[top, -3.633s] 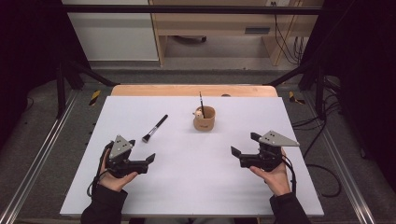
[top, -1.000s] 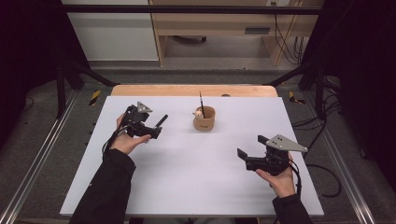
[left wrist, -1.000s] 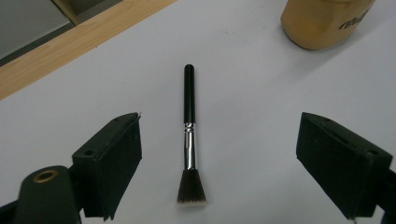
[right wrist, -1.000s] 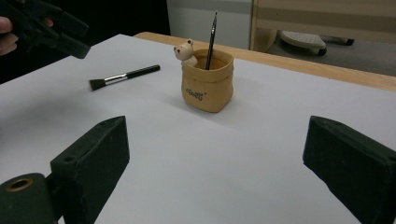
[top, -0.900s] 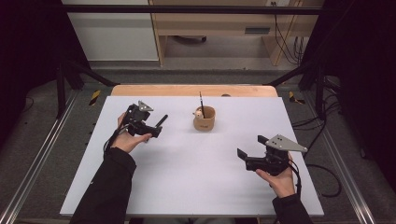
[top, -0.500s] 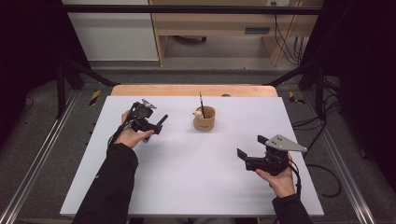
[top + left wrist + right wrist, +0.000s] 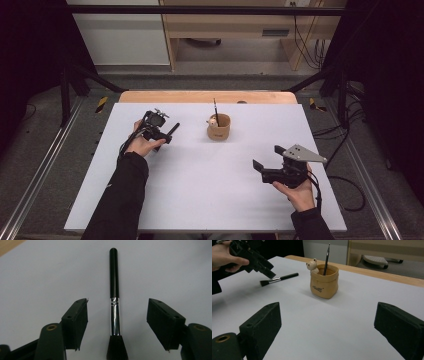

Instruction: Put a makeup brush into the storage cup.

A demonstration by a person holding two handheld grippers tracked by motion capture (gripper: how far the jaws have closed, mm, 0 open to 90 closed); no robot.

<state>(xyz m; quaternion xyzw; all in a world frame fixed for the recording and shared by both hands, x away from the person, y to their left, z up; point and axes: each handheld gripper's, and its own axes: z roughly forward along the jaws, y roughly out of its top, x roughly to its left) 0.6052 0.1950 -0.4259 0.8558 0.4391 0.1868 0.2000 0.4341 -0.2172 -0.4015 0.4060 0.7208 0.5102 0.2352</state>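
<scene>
On the white table (image 7: 200, 190) the left gripper (image 7: 117, 322) hangs over the far left part, its jaws partly open and just closing in. The black brush (image 7: 114, 290) lies flat between them, touching neither pad, bristles toward the gripper and handle pointing away. To its right stands the tan holder (image 7: 219, 127). The right gripper (image 7: 272, 170) sits near right, wide open, empty.

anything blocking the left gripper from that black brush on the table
Nothing visible does. The black-handled brush with the silver ferrule lies flat on the white table, centred between the left gripper's jaws, which have just been closing. Open gaps remain on both sides, with no pad touching it yet.
</scene>
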